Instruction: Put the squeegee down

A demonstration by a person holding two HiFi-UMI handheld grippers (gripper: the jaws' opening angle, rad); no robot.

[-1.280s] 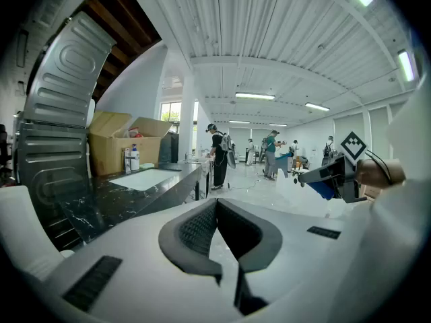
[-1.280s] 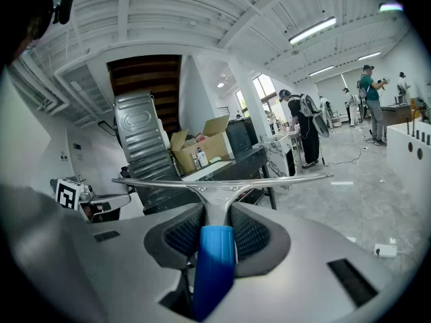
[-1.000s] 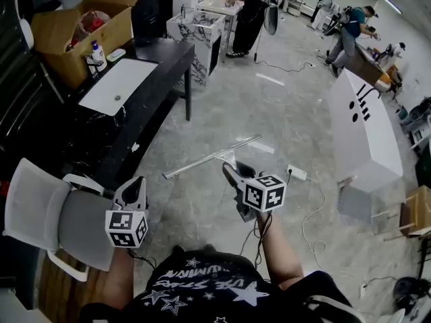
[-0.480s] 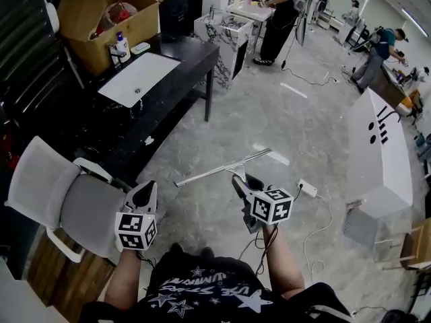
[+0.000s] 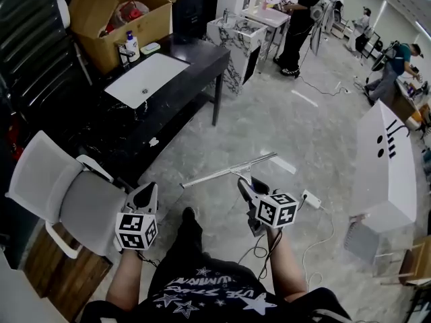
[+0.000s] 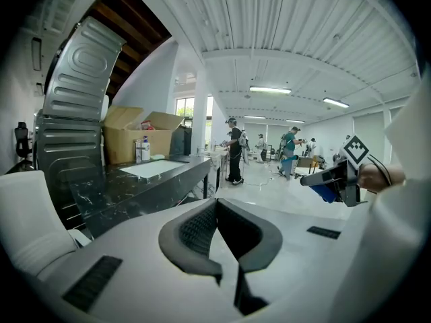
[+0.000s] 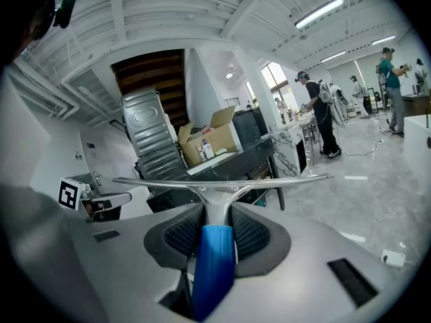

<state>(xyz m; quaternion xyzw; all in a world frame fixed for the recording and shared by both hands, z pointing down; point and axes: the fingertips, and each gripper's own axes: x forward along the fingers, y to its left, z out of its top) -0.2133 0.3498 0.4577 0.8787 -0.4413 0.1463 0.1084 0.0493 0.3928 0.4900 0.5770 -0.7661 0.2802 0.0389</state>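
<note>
The squeegee (image 5: 229,171) has a long silver blade and a blue handle (image 7: 214,261). My right gripper (image 5: 246,184) is shut on that handle and holds the blade (image 7: 222,180) level in the air above the grey floor. In the right gripper view the blade runs crosswise just past the pads. My left gripper (image 5: 145,195) hangs at the lower left beside the grey chair (image 5: 60,197), its jaws shut with nothing between them (image 6: 215,204). The left gripper view shows the right gripper (image 6: 337,177) off to the right.
A black table (image 5: 195,56) with a white inset panel (image 5: 145,79) and a cardboard box (image 5: 128,12) stands ahead on the left. A white cabinet (image 5: 387,167) is on the right, and a power strip with cables (image 5: 311,199) lies on the floor. People work farther back.
The person has stepped forward toward the black table, with one foot now showing below. Both grippers have sunk a little. The squeegee stays in the right gripper.
</note>
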